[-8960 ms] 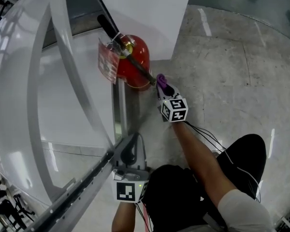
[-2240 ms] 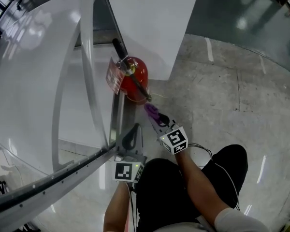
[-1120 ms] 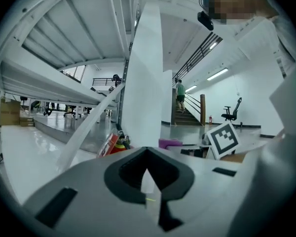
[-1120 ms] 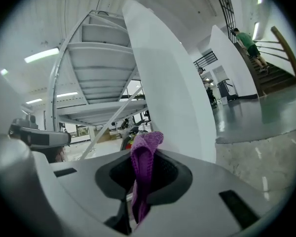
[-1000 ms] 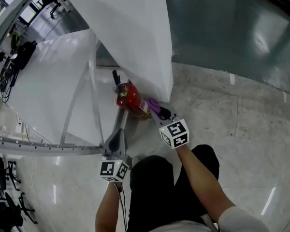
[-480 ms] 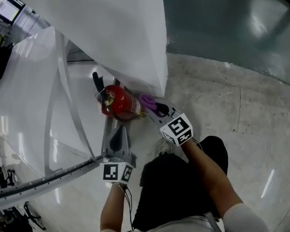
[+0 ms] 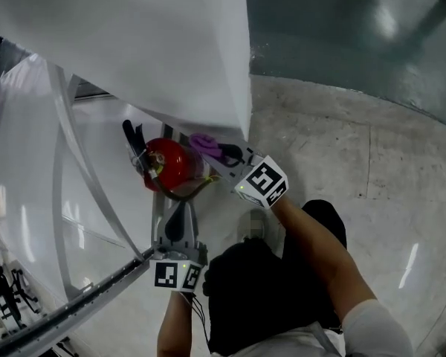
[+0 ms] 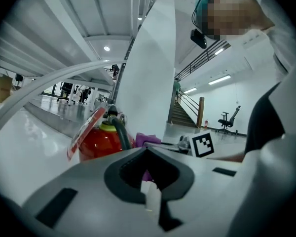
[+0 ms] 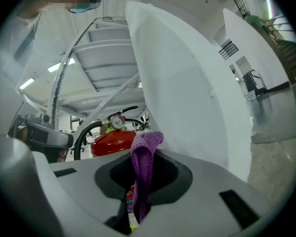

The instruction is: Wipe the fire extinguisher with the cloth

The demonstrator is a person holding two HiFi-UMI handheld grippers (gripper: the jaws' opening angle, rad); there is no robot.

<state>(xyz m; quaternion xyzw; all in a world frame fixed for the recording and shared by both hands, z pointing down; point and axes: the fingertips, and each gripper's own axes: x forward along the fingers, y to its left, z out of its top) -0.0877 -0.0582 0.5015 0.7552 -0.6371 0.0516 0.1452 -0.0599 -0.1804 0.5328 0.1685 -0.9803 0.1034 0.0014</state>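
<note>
The red fire extinguisher (image 7: 166,168) stands upright on the floor (image 7: 342,155). It is tucked next to the foot of a big white pillar (image 7: 171,50). Its long way runs up and down, and its black hose (image 9: 81,132) and round dial are at the top.

The purple cloth (image 7: 207,143) is right beside the red body, on the side by the pillar. I cannot tell if the cloth touches the red part or not.

The right tool (image 7: 224,155) pinches the cloth tight between its two jaws. A strip of cloth sticks up past the tips. From this tool, the extinguisher is just ahead and a little to the left. This is the nearer tool for wiping, because it has the cloth.

The left tool (image 7: 180,213) points at the extinguisher from the person's side, near the bottom of the can. Its jaws are pressed together with nothing in them.

I think the wipe is just about to happen. The cloth likely needs to press onto the round red side and slide up or down along it.
</note>
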